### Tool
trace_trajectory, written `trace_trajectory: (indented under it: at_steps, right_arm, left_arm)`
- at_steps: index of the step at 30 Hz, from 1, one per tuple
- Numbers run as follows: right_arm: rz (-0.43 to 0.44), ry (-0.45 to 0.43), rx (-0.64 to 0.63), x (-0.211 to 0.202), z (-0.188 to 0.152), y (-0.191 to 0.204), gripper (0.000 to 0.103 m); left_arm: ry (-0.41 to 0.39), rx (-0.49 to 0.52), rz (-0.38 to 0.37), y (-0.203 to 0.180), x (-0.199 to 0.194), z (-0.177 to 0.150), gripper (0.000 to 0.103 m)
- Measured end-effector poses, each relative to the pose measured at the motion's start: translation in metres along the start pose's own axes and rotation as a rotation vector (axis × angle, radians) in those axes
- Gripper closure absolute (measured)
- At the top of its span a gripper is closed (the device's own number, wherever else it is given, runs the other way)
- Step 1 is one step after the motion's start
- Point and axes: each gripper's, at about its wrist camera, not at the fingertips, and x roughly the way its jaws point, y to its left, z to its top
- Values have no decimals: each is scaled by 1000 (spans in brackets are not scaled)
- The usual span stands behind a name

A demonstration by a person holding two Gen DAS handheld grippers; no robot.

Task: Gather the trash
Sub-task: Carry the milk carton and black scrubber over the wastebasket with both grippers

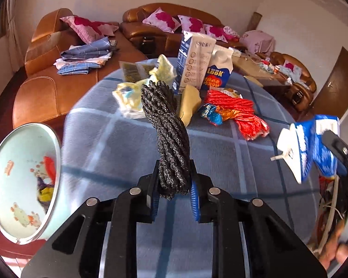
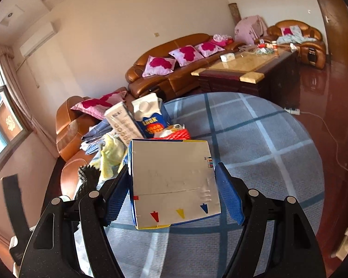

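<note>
My left gripper (image 1: 174, 181) is shut on the near end of a black rope bundle (image 1: 167, 120), which sticks up away from the jaws above the round table with its blue checked cloth (image 1: 220, 162). My right gripper (image 2: 174, 185) is shut on a blue and white carton (image 2: 174, 180), its white bottom facing the camera; this carton (image 1: 308, 148) also shows at the right edge of the left wrist view, lifted off the cloth. A pale green basin (image 1: 18, 153) stands tilted at the left, with some scraps inside.
At the table's far side lie a red rope bundle (image 1: 239, 106), a tall white-blue carton (image 1: 192, 62), a "LOOK" milk carton (image 1: 220, 69), yellow wrappers (image 1: 127, 97) and a blue-orange wrapper (image 1: 213, 113). Brown leather sofas (image 1: 46, 74) and a coffee table (image 2: 243, 67) stand beyond.
</note>
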Motion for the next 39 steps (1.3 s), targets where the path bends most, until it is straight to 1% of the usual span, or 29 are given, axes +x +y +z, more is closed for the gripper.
trace_trajectory:
  at_steps: [2,6,12,16,24,31,39]
  right_arm:
    - [14,0,-9,-4,-2,9,31]
    - [44,4,-41,-8,-6,30,31]
    - [106,27,-96,-9,-17,67,31]
    - [148,43,-124,-7,-24,90,31]
    - [227,82,-178,0,-38,137,31]
    - [284,99,-227,4,-48,176,31]
    - [325,119,-280,10,-62,216,31]
  left_arm:
    - [-12,-3,4,7,-12,-5,82]
    - [-34,-17,35,27,-34,-12,82]
    - [-70,-46,105,57,-61,-20,82]
    - [-74,-67,163,77,-71,-24,82]
    - [-85,-119,244,114,-89,-33,82]
    - [-97,-155,268,138,-101,-38,82]
    - [-112,-214,289,170,-116,-48,82]
